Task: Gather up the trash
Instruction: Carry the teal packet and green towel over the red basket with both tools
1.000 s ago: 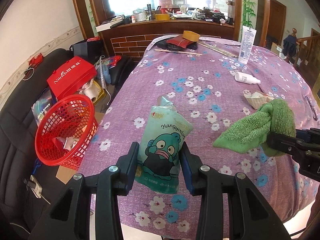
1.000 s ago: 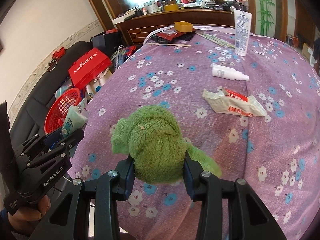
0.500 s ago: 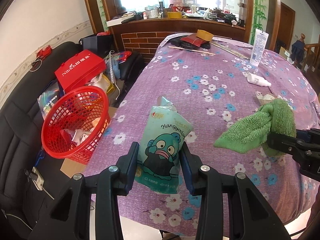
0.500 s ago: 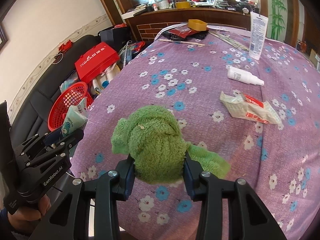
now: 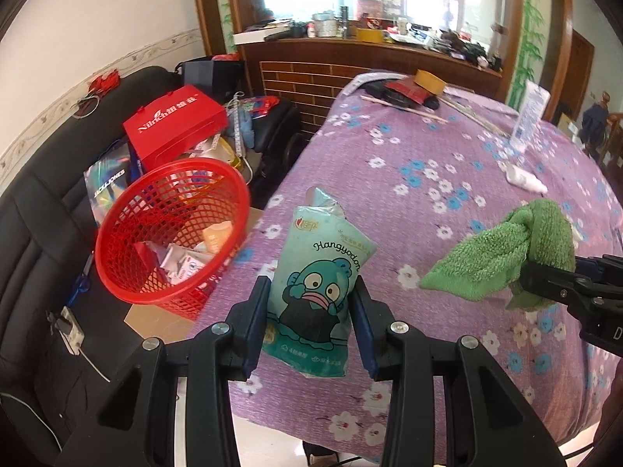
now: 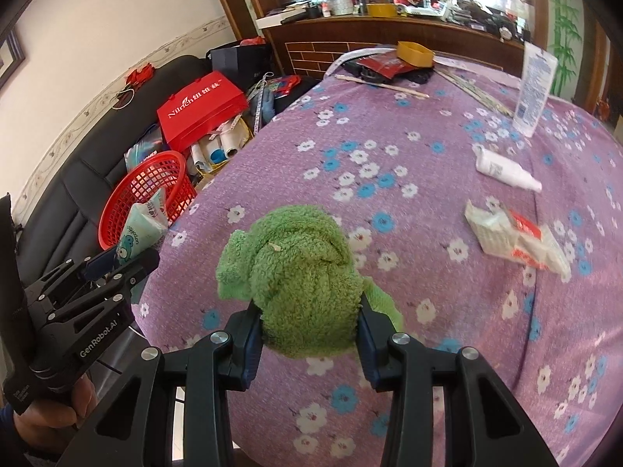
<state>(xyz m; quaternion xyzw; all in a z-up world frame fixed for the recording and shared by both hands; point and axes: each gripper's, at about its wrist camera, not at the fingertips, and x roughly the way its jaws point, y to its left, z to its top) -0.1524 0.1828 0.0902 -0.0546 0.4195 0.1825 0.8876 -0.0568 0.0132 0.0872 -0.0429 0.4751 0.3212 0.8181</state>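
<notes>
At the far left a red basket [image 5: 171,233] of open plastic mesh stands on a black sofa [image 5: 35,233] beside the table [image 5: 447,163]; several crumpled wrappers already lie in its bottom, so part of the collecting looks done. Next to the right, the left tongs [image 5: 309,313] are clamped on a wipes packet [image 5: 319,292], a soft, glossy pale-green pouch printed with a cartoon fish, held upright above the table's near edge and not yet over the basket; dropping it in appears to be the step in hand. Further right, the right tongs [image 6: 309,329] are clamped on a green cloth [image 6: 296,276], a thick, fluffy terry bundle with one corner hanging loose, held above the purple flowered tablecloth. Beyond it, on the right of the table, a crumpled white-and-red wrapper [image 6: 514,237] lies flat and thin, seemingly trash yet to be gathered. A small white bottle [image 6: 506,167] lies on its side, and a tall white tube [image 6: 533,89] stands upright behind it.
</notes>
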